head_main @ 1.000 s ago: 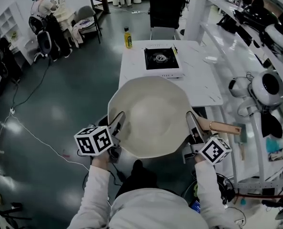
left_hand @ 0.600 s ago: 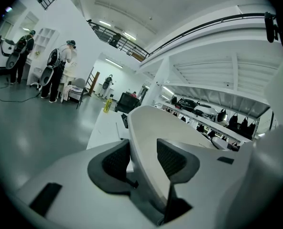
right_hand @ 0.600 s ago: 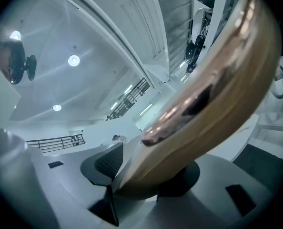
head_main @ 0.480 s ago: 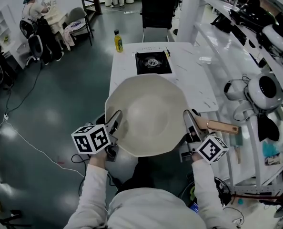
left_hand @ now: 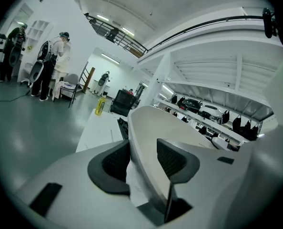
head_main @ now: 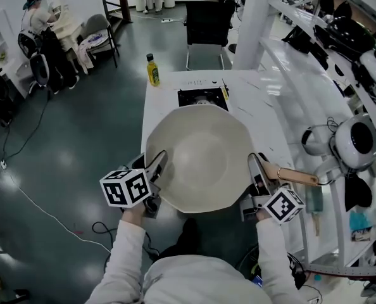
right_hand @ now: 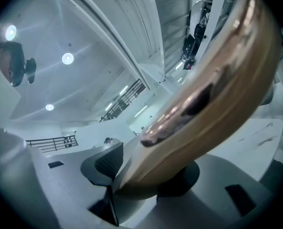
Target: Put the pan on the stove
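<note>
- The pan [head_main: 197,154] (cream inside, wide and round) is held up between the 2 grippers, over the near end of the table [head_main: 157,106].
- The left gripper [head_main: 155,168] has its jaws closed on the left rim of the pan. In the left gripper view the thin rim stands between the 2 dark pads, 1 pad inside the pan and 1 outside.
- The right gripper [head_main: 259,171] holds the pan on the other side. Its jaws stand wide and clamp the wooden handle [head_main: 297,175] near the place where it joins the pan; the rest of the handle sticks out to the right.
- The stove [head_main: 192,96] is black and lies on the far part of the table. In the head view the far rim of the pan covers its near edge, so the pan is not yet on it.
- A yellow bottle [head_main: 152,69] stands at the far left corner of the table.
- A black chair [head_main: 207,23] is behind the table.
- Far to the left a person [head_main: 41,16] stands at a desk.
</note>
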